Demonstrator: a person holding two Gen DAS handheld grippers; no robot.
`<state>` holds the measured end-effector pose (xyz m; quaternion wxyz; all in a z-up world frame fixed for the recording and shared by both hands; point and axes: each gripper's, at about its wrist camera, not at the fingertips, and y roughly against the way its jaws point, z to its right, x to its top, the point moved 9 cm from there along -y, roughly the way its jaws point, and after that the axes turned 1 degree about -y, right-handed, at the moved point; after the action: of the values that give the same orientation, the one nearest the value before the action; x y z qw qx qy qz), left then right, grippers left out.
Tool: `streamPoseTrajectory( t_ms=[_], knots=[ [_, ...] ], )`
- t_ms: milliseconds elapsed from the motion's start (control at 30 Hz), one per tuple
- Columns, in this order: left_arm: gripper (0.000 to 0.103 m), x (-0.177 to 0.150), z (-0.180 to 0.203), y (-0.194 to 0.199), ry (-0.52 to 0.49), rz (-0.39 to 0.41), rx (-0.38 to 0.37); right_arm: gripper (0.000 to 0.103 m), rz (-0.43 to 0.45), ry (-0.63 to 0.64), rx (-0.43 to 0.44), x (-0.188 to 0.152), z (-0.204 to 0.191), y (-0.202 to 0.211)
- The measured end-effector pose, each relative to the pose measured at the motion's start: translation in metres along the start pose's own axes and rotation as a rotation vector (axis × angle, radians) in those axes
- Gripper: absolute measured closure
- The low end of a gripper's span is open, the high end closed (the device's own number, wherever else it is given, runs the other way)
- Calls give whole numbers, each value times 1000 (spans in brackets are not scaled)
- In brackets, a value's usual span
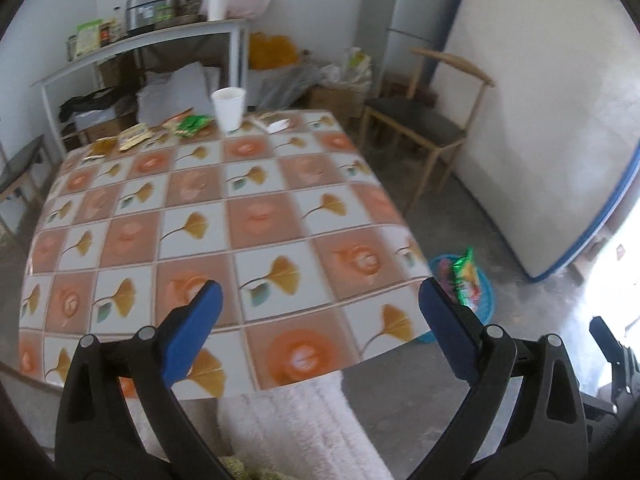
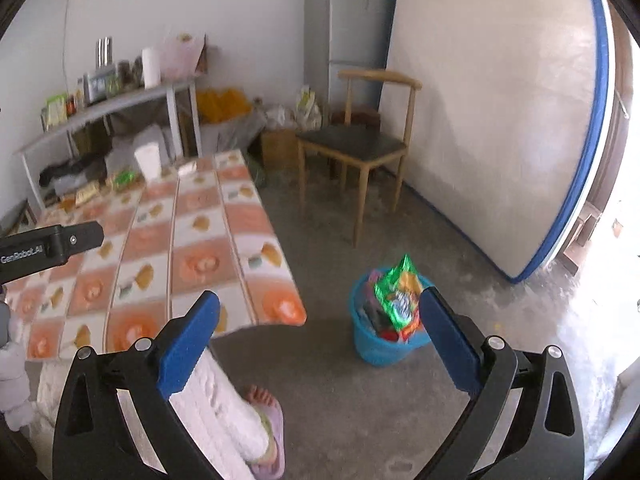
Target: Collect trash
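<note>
Patterned table [image 1: 208, 216]: far-edge wrappers [image 1: 188, 124], light, crinkly, pinch at an edge; paper cup [image 1: 228, 108], crushable; left gripper [image 1: 320, 320], right gripper [image 2: 320, 320] splayed, empty

Blue bin [image 2: 376, 344], green wrapper [image 2: 396, 292], orange-white leaf-print tablecloth [image 1: 224, 216].

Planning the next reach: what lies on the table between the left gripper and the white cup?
Only bare patterned tablecloth lies between the left gripper and the white cup, per the left wrist view.
</note>
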<state>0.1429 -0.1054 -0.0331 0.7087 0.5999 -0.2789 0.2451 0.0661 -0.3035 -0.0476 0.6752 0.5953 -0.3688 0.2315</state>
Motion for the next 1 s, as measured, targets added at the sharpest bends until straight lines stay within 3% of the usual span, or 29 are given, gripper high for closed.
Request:
streamPoseTrajectory(
  t_ms=[167,333,633,1000],
  knots=[
    [8,-10,-14,-12,16,-11,45,6,-99,-36,-22,-17,9,-17],
    [9,-13,-22,-23,-17,-38,104,6,-138,-44,-36,-21,16,-28],
    [8,-2,-32,-15,-33,15,174,6,-154,-20,-52,-20,18,-34],
    [8,0,-29,-14,-47,19,186,6,-174,-5,-57,-22,21,-39]
  ],
)
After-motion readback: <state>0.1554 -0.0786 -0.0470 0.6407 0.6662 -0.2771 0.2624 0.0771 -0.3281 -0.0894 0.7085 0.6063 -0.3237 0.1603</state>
